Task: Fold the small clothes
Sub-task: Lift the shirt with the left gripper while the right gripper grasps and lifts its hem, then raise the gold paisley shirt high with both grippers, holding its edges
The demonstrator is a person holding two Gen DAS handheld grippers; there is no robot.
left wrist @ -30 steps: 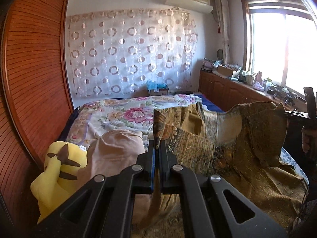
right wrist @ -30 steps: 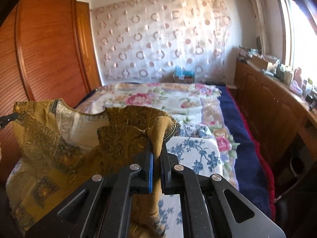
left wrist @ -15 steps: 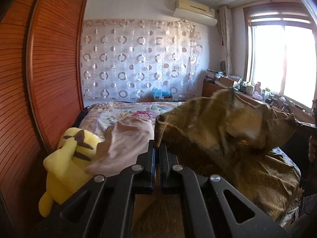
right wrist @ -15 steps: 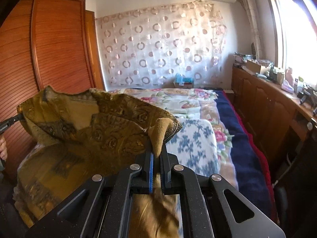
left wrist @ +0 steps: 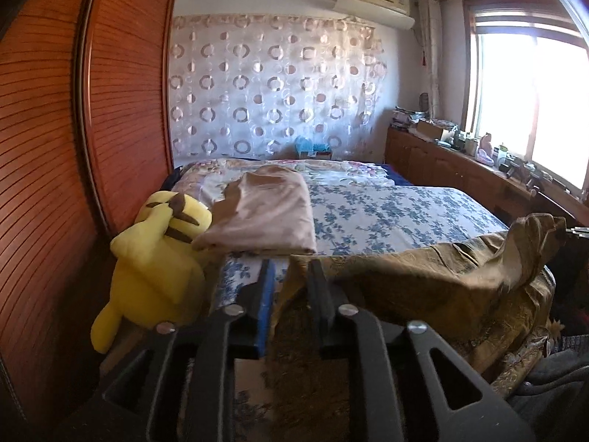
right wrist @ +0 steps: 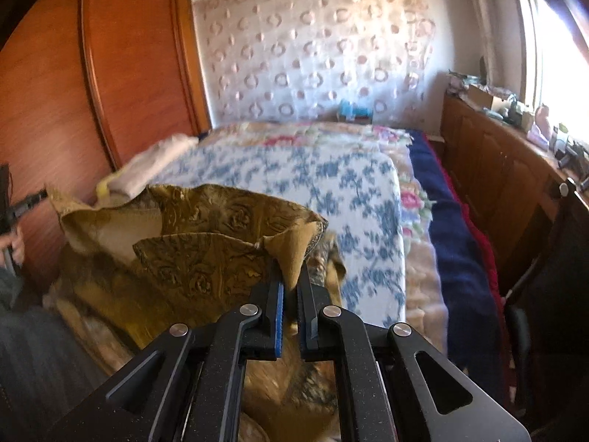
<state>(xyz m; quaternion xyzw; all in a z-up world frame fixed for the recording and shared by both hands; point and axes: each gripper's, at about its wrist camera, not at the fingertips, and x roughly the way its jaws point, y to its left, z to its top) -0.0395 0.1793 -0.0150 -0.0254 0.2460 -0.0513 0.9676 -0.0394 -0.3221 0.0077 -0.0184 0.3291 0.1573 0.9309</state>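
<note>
A small gold-brown brocade garment lies across the near edge of the bed, its hem hanging over the edge. My left gripper has its jaws parted, with the garment's left corner loose between them. My right gripper still has a fold of the same garment between its slightly parted jaws; whether it grips is unclear. The right gripper's tip also shows at the right edge of the left wrist view.
A folded beige cloth and a yellow plush toy lie at the bed's left side. The blue-flowered sheet covers the bed's middle. A wooden wardrobe stands left, a low cabinet under the window right.
Both grippers have dropped the garment from held up in the air to the bed's near edge. The left jaws have opened from shut. The right jaws have parted slightly.
</note>
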